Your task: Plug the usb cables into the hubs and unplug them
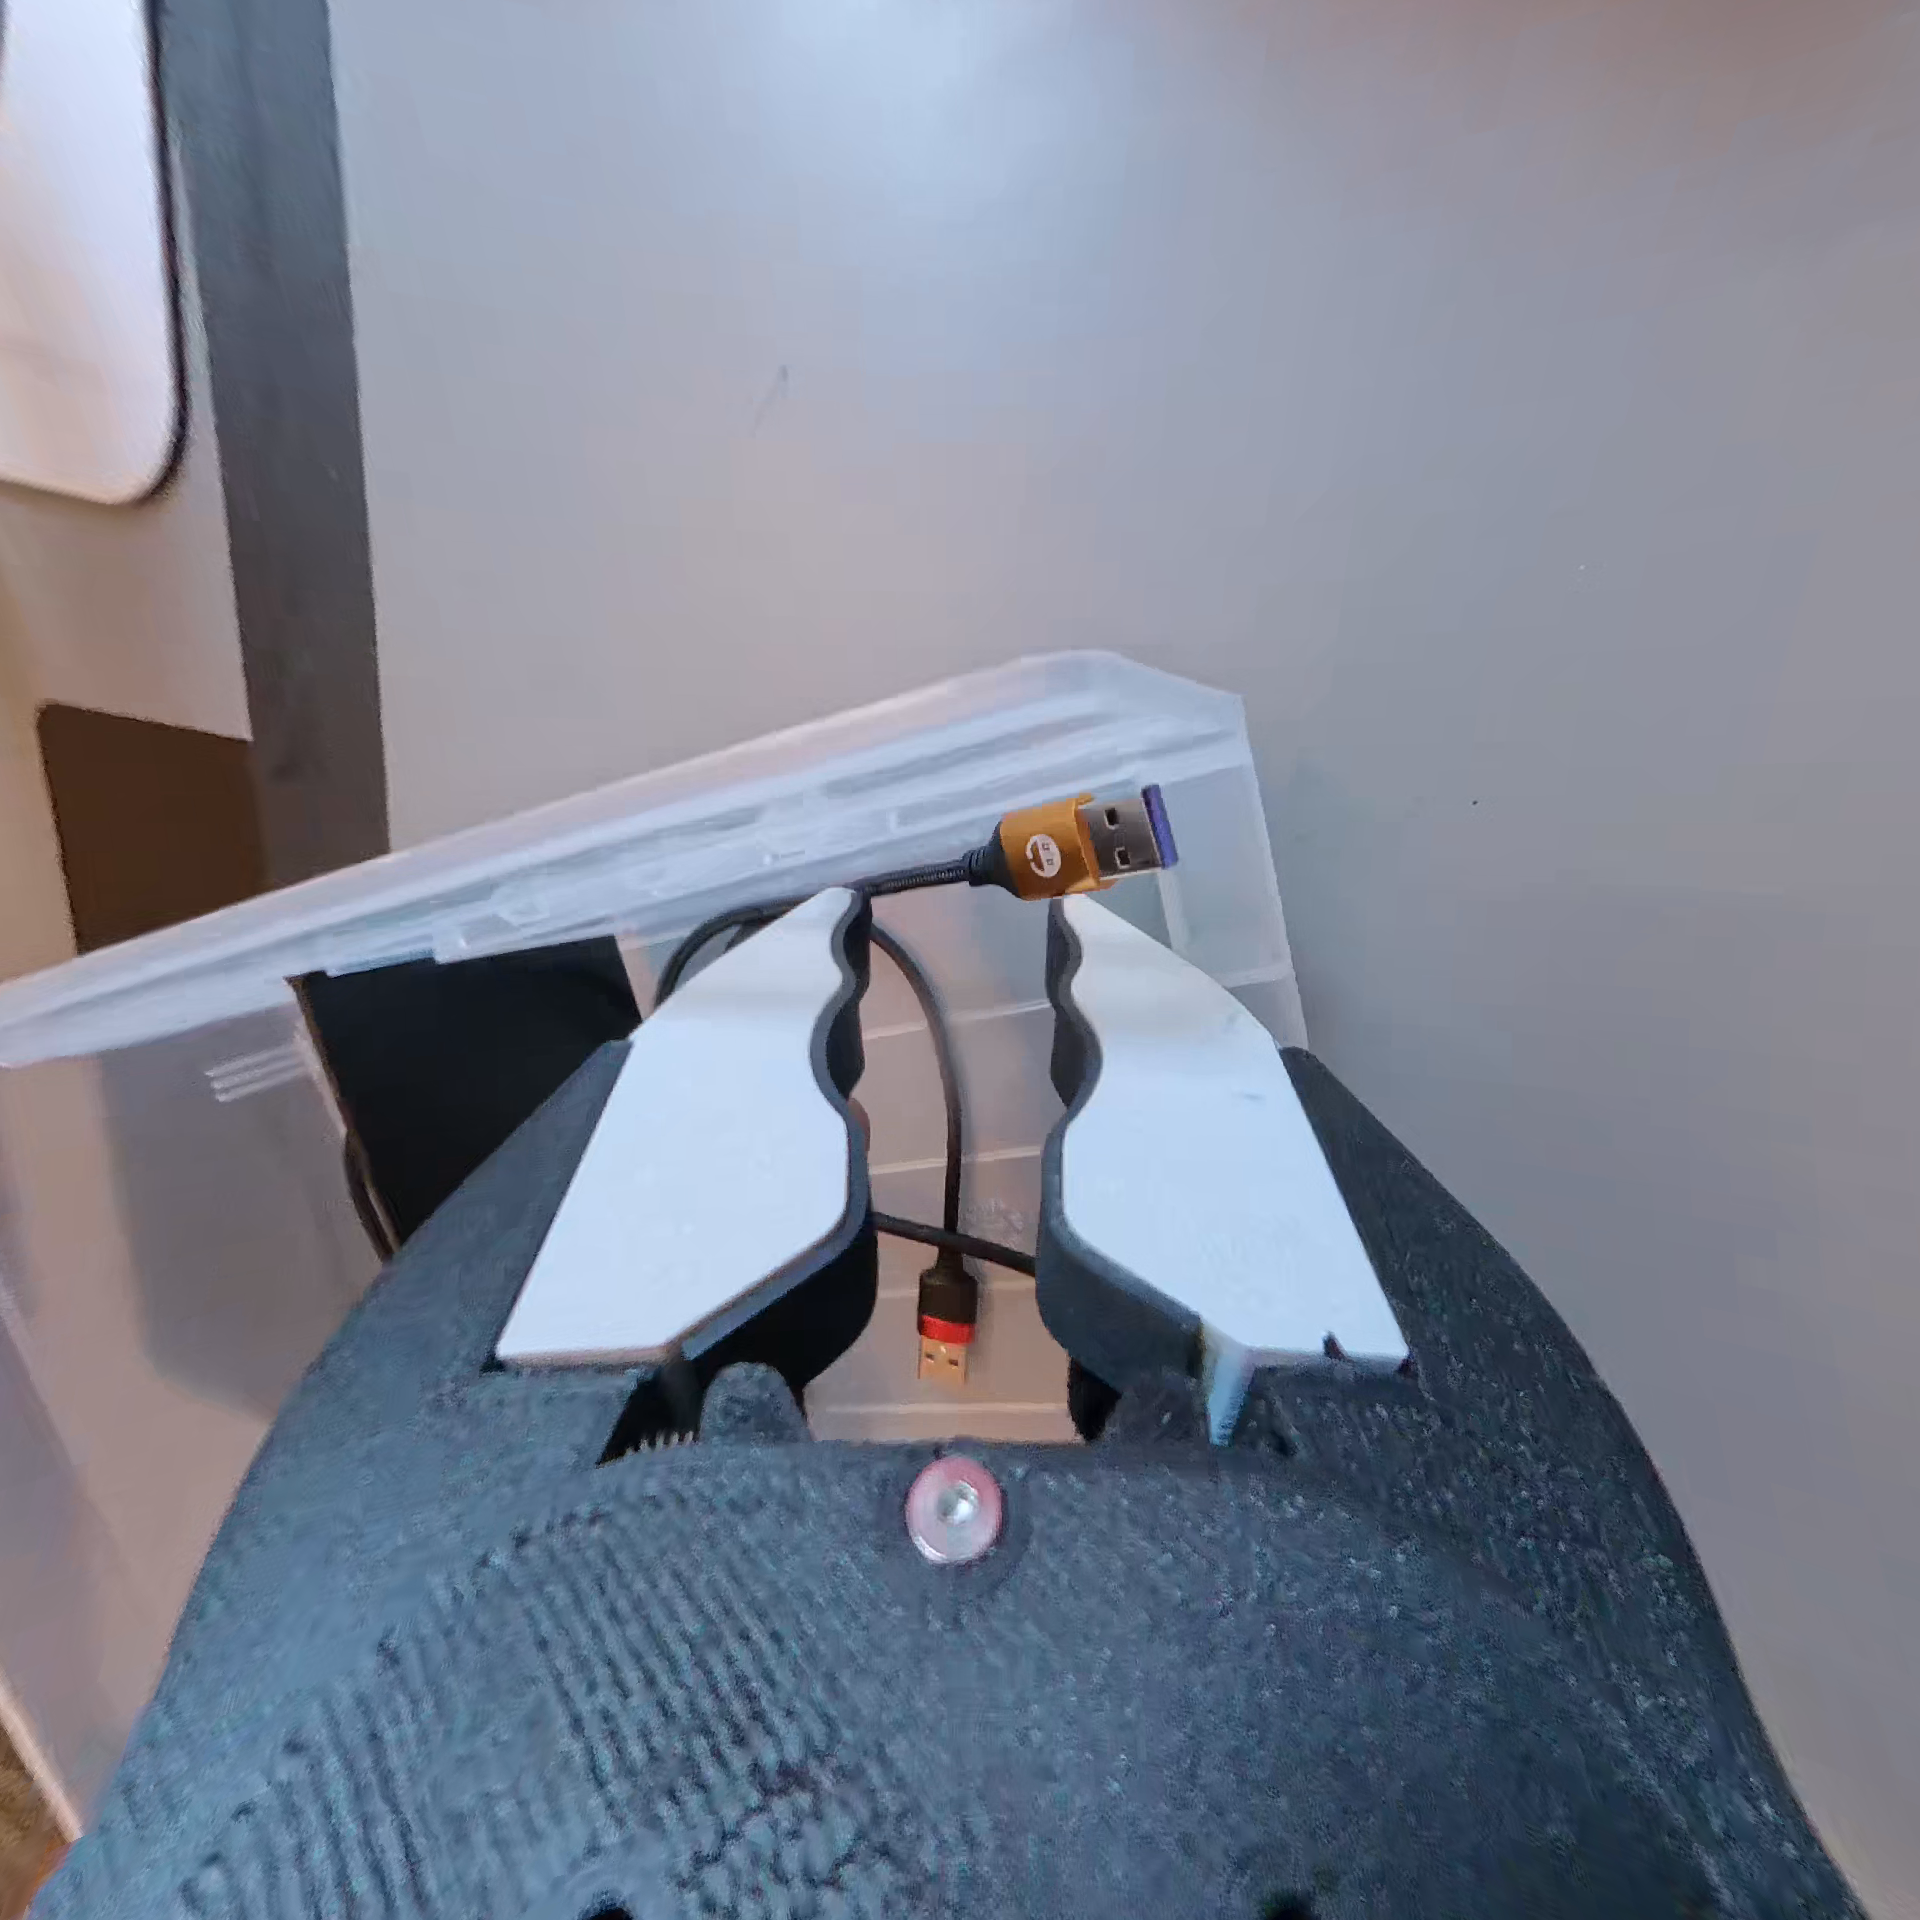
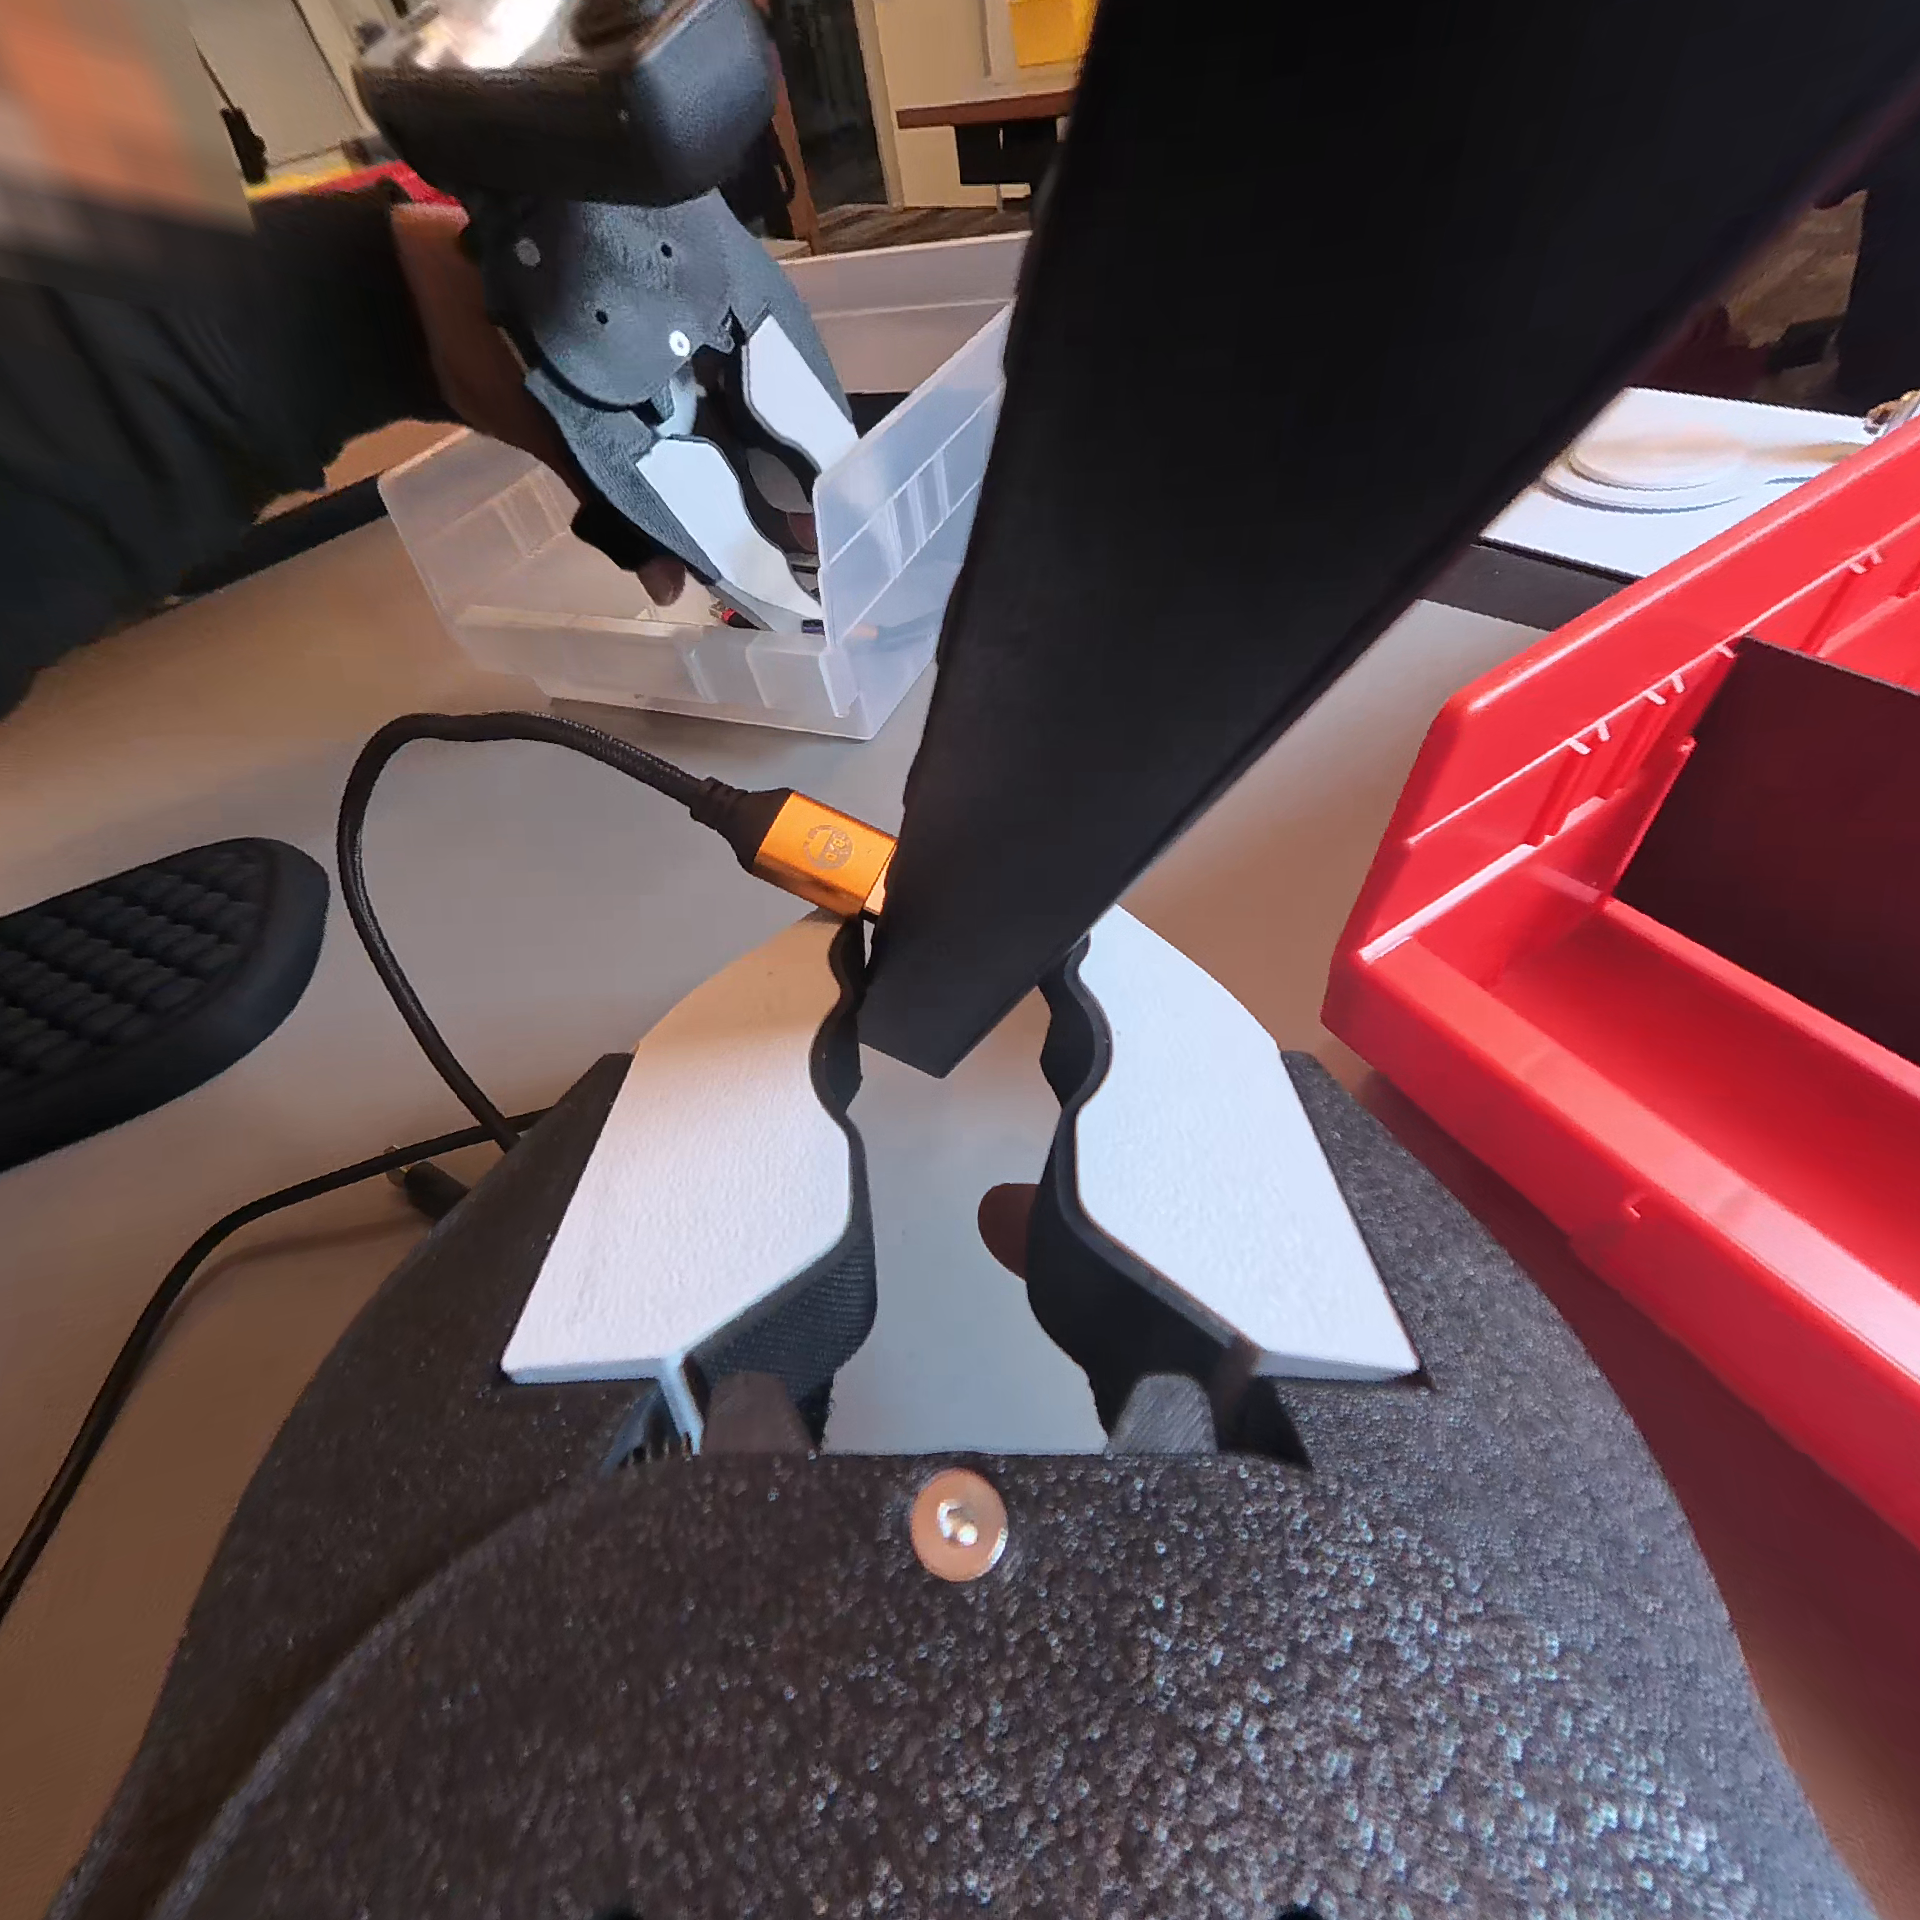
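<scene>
Right tongs clenched on black hub; orange plug seated just ahead. Left tongs released over clear bin; loose gold plug ahead may snag.

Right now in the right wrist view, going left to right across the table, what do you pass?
Black ridged pad → black braided cable loop → orange USB plug → black hub, held by the right gripper → red bin.
</scene>
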`<state>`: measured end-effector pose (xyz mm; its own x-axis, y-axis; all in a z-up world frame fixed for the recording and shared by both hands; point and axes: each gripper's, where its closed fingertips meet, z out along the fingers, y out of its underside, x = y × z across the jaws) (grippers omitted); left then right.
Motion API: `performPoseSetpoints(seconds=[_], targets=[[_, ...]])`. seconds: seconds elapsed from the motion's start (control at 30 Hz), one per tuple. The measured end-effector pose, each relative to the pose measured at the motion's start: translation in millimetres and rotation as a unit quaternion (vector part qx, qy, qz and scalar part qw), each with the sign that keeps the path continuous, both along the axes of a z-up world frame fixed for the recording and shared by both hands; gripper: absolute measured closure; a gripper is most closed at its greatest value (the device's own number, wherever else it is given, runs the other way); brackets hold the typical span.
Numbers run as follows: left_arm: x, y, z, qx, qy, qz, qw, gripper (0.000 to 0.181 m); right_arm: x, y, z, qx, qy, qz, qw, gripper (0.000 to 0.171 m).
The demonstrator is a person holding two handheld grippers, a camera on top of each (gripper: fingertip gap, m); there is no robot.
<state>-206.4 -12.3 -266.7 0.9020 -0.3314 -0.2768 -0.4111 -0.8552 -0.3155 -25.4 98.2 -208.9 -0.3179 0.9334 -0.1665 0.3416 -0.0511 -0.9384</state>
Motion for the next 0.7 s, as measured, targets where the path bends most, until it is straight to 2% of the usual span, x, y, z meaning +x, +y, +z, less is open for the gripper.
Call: performPoseSetpoints(seconds=[0.03,0.13,0.33,0.5,0.7], targets=[[-0.2,1.8,0.2,0.019,0.002,-0.004,1.000,0.149,-0.2,0.1,-0.4,-0.001,-0.001,0.001,1.000,0.139],[-0.7,6.5,0.5,0.081,0.003,-0.006,0.997,0.150,-0.4,-0.5,-1.1,-0.003,-0.003,0.003,1.000,0.139],[3.7,12.0,1.8,0.145,0.038,0.000,0.989,0.181,-1.0,-2.5,-2.8,-0.003,-0.005,0.005,1.000,0.139],[2.9,14.1,12.5,0.172,0.059,0.015,0.983,0.181,-0.1,-2.9,-1.6,-0.003,-0.003,0.005,1.000,0.139],[11.5,10.5,59.1,0.251,0.017,0.038,0.967,0.181,0.4,-1.8,1.5,-0.007,0.001,0.005,1.000,0.139]])
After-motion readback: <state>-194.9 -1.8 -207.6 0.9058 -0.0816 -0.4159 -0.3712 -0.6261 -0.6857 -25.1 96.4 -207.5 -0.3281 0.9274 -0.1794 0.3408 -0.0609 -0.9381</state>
